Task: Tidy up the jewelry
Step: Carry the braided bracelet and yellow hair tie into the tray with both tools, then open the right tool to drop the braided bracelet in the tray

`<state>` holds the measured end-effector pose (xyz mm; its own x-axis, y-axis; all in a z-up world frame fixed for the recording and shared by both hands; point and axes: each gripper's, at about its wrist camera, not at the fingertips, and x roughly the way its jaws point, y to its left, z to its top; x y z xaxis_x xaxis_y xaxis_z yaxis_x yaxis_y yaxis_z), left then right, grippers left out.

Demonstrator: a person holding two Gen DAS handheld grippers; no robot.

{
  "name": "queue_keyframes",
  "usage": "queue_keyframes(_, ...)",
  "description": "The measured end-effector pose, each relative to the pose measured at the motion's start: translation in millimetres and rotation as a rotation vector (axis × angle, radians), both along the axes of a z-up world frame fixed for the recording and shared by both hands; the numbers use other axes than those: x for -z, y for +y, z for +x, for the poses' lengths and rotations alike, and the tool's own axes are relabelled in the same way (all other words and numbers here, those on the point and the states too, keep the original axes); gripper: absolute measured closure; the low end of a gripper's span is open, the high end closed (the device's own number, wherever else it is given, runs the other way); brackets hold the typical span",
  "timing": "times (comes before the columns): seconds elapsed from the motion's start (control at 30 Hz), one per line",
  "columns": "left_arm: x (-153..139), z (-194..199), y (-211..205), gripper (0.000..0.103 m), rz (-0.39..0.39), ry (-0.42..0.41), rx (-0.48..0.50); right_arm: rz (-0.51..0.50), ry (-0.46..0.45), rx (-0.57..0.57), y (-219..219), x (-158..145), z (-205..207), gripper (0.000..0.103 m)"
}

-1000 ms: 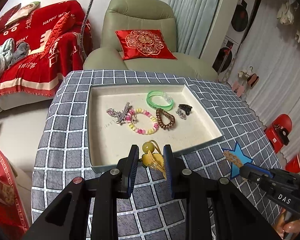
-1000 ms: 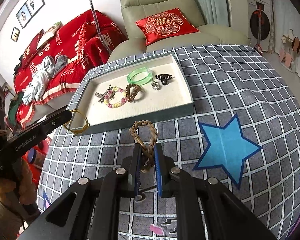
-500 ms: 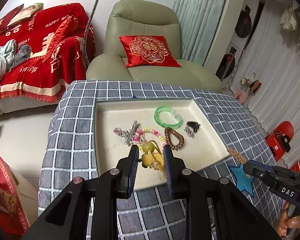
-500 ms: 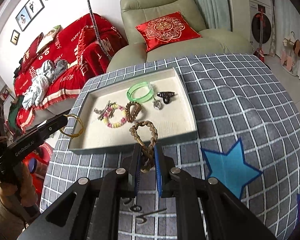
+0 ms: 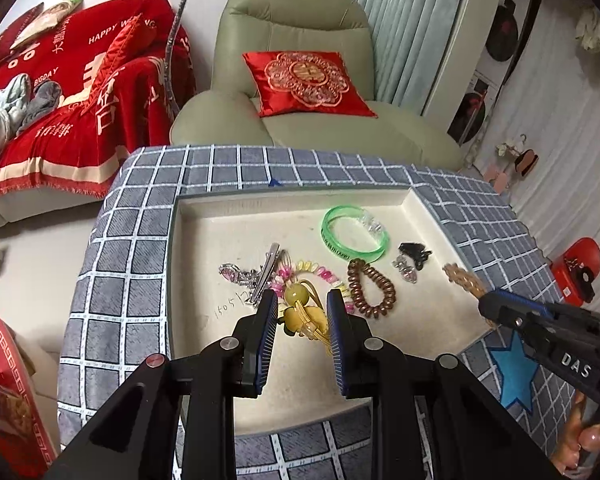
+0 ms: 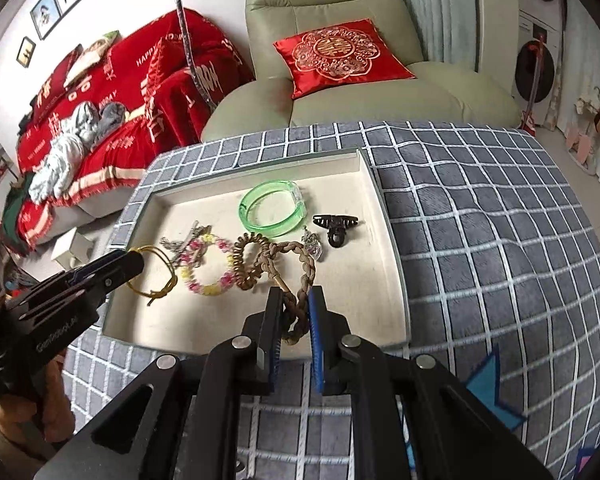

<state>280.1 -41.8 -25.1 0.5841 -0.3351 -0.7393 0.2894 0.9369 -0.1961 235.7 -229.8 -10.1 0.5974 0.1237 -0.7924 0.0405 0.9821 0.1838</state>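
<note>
A shallow cream tray [image 5: 188, 264] [image 6: 384, 240] lies on the checked tablecloth. In it are a green bangle [image 5: 355, 233] [image 6: 272, 209], a brown coil hair tie [image 5: 371, 287], a pastel bead bracelet [image 6: 204, 264], a silver clip [image 5: 265, 277], a black claw clip [image 6: 336, 225] and a clear charm [image 5: 406, 270]. My left gripper [image 5: 302, 312] is shut on a yellow bead cord bracelet [image 5: 300, 308] [image 6: 156, 276] above the tray's front. My right gripper [image 6: 294, 307] is shut on a braided brown bracelet [image 6: 296, 272] [image 5: 462, 278] above the tray's near right part.
A green armchair [image 5: 300, 92] with a red cushion [image 5: 306, 82] stands behind the table. A red-covered sofa [image 5: 60, 92] is to the left. A blue star [image 5: 514, 372] marks the cloth right of the tray. A red helmet [image 5: 578, 270] lies on the floor at right.
Both grippers have moved forward from the table's front edge to over the tray, each still holding its bracelet.
</note>
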Motion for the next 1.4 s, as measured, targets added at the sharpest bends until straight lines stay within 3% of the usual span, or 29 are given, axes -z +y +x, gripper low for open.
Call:
queue_keyframes(0.6, 39, 10, -16, 0.062, 0.124, 0.052, 0.005, -0.055, 0.109, -0.007, 6, 46, 52, 0.089)
queue_keyframes(1.07, 54, 10, -27, 0.062, 0.171, 0.096, 0.034, -0.097, 0.146, -0.021, 13, 62, 59, 0.088)
queue_keyframes(1.17, 54, 10, -27, 0.062, 0.174, 0.093, 0.033, -0.1, 0.146, -0.026, 15, 61, 57, 0.082)
queue_keyframes(1.27, 54, 9, -27, 0.062, 0.18, 0.09, 0.034, -0.096, 0.146, -0.027, 17, 62, 58, 0.062)
queue_keyframes(1.33, 54, 8, -27, 0.062, 0.183, 0.089, 0.034, -0.106, 0.152, -0.022, 18, 62, 57, 0.044)
queue_keyframes(1.4, 53, 6, -27, 0.062, 0.179, 0.084, 0.032, -0.107, 0.151, -0.018, 17, 62, 56, 0.043)
